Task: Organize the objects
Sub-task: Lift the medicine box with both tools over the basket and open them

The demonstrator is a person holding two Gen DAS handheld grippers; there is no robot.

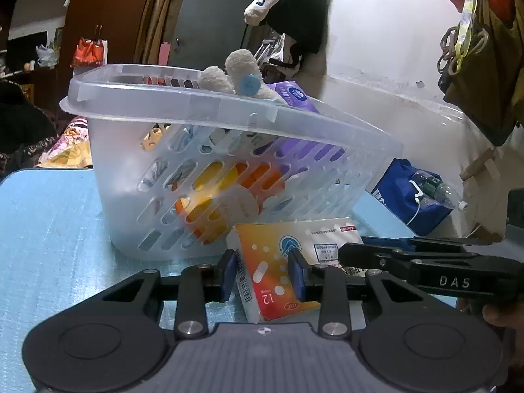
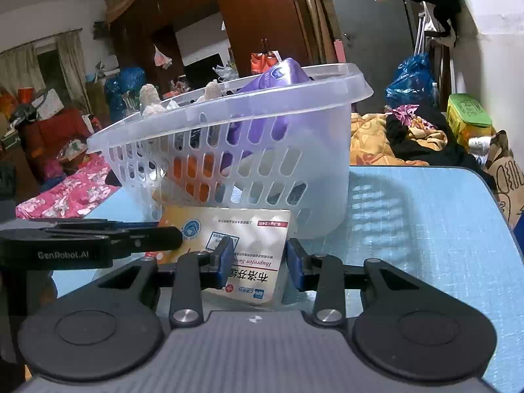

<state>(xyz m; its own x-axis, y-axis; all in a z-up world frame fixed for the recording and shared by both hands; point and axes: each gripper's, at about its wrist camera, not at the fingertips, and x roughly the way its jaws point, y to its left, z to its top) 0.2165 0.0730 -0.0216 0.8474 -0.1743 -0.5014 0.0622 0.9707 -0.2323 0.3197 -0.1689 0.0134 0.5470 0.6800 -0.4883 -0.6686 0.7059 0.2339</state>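
A clear plastic basket (image 1: pixel 131 170) fills the middle of both views, standing on a light blue surface (image 1: pixel 49 229). Inside it lie a purple packet (image 1: pixel 294 95), a cream knitted toy (image 1: pixel 242 72) and an orange item (image 1: pixel 209 209), partly hidden by the slotted wall. Just in front of the basket, low in the frame, a medicine box (image 1: pixel 278 262) is gripped from both sides: the left hand-held gripper (image 1: pixel 263 273) is clamped on its orange end, and the right hand-held gripper (image 2: pixel 258 263) is clamped on its white end. In each view the other tool's black arm crosses beside the box. Cluttered bedding and bags crowd the background.
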